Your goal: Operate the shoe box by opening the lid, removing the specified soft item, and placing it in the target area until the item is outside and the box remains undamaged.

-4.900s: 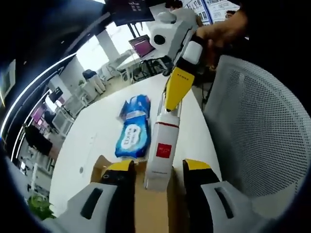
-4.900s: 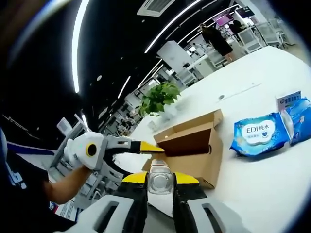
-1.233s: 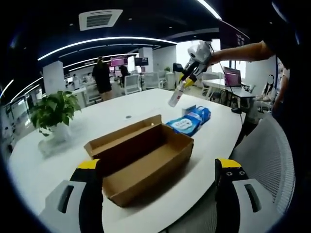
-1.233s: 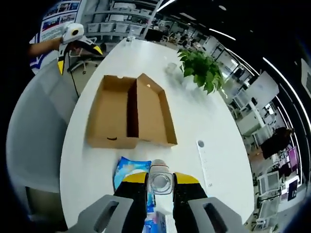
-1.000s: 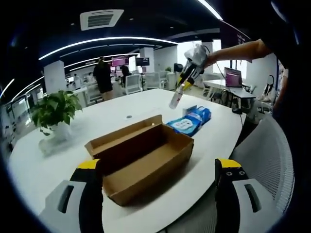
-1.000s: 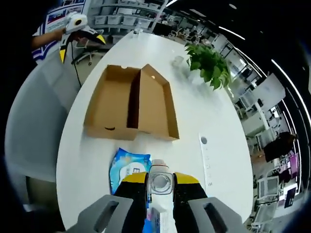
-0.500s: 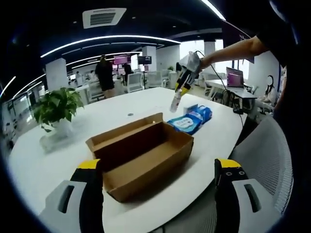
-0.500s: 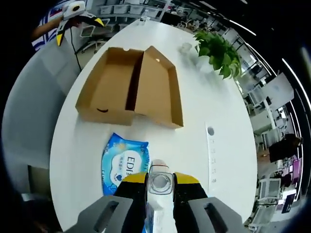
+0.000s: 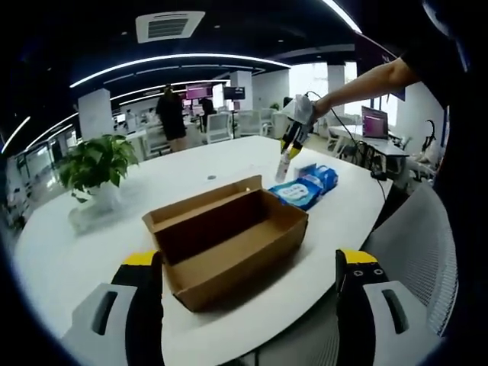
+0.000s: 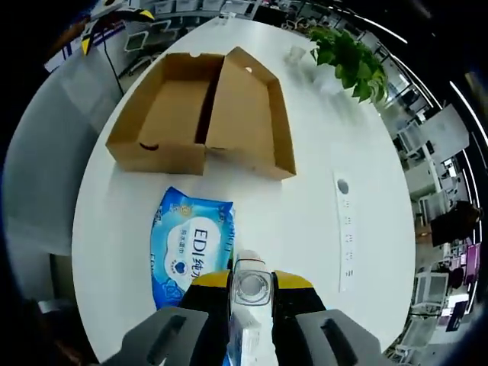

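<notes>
Right gripper [image 10: 251, 286] is clamping a clear bottle [image 10: 251, 284] above the blue wipes pack [image 10: 189, 245] (outside the open cardboard box [image 10: 204, 114]); left gripper [image 9: 248, 284] is hanging wide apart, holding nothing.

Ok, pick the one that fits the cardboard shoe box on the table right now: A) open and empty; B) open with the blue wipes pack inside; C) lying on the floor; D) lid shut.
A: in the left gripper view the cardboard shoe box sits open on the white table with a bare interior, and the blue wipes pack lies outside it.
</notes>
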`<action>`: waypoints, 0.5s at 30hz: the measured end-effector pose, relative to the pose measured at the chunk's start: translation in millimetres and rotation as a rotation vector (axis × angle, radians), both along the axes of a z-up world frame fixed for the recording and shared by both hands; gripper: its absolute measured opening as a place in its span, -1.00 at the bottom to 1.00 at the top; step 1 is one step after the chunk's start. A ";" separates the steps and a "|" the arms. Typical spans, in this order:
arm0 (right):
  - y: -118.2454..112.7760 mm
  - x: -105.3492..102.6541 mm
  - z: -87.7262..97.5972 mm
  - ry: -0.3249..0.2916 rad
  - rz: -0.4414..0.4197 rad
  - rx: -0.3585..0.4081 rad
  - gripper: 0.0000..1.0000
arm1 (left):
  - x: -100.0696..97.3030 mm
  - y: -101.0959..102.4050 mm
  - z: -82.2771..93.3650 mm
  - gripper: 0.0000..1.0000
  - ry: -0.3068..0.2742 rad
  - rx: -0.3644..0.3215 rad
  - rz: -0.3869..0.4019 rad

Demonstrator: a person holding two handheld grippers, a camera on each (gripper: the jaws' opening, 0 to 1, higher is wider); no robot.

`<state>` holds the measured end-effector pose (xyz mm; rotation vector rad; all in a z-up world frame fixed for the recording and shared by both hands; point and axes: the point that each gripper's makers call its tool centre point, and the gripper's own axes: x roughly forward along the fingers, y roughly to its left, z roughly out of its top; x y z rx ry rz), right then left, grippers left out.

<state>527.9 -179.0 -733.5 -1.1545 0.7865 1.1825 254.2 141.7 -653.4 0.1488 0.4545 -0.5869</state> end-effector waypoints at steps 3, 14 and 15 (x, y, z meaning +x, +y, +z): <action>-1.9 -1.0 -7.4 0.006 0.008 -0.014 -0.70 | -1.7 1.7 -0.7 0.95 0.003 0.003 0.008; -2.9 -2.3 -18.6 0.023 0.017 -0.034 -0.69 | -5.7 2.5 -3.9 0.92 0.017 0.004 0.028; -2.8 -2.4 -18.9 0.025 0.017 -0.035 -0.69 | -6.1 3.0 -4.5 0.91 0.020 0.003 0.031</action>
